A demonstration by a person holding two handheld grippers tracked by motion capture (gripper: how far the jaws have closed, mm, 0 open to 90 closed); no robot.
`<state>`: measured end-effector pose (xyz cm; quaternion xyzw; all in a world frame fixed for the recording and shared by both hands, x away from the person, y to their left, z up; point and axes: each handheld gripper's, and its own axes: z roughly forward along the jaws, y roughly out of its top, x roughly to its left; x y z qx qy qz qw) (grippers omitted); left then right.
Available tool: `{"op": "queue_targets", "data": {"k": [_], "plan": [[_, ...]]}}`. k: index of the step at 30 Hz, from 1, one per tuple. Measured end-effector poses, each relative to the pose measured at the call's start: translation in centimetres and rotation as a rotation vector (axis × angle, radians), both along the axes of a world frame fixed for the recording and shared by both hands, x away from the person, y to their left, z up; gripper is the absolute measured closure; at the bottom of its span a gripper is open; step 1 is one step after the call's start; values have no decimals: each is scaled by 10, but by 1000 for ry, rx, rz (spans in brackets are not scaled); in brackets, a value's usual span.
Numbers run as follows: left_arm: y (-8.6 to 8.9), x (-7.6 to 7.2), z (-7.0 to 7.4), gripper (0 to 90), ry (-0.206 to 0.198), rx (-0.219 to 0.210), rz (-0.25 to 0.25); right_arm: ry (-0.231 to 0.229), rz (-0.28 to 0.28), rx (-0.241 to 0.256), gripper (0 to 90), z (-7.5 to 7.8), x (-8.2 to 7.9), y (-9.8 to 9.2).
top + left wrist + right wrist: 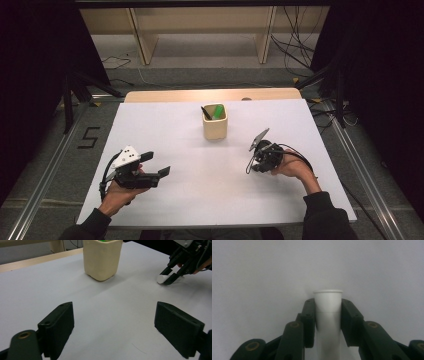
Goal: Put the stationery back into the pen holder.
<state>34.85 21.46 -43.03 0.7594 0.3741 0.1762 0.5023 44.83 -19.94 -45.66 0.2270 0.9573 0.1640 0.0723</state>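
Note:
A cream cup (pixel 215 128) stands at the middle of the white table sheet (pixel 200 200), with a green marker (pixel 218 111) and a black pen (pixel 205 113) in it. My right gripper (pixel 257 161) is right of the cup and tilted down at the table. In the right gripper view it (pixel 328 302) is shut on a white cylinder (pixel 328 296), whose end sticks out past the jaws. My left gripper (pixel 157 164) rests low at the left and points toward the cup (pixel 102 260), open (pixel 113 312) with nothing between its jaws. The left gripper view also shows the white cylinder (pixel 161 279) in the right gripper (pixel 170 275).
The sheet covers a wooden table (pixel 210 95) whose far edge shows behind the cup. Beyond it are a wooden shelf frame (pixel 200 30), cables (pixel 295 45) on the floor and dark stands (pixel 75 90) at both sides. Metal rails (pixel 40 185) run along the floor.

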Motion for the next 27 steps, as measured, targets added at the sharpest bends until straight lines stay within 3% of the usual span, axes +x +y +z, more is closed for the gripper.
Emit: {"op": "queue_targets", "data": {"k": [13,27], "plan": [[0,0,0,156,-2,-3,3,-9,-13,25,678,3,1,-3],[0,0,0,156,-5,-7,5,-31,-68,105,679,12,2,-9]]}}
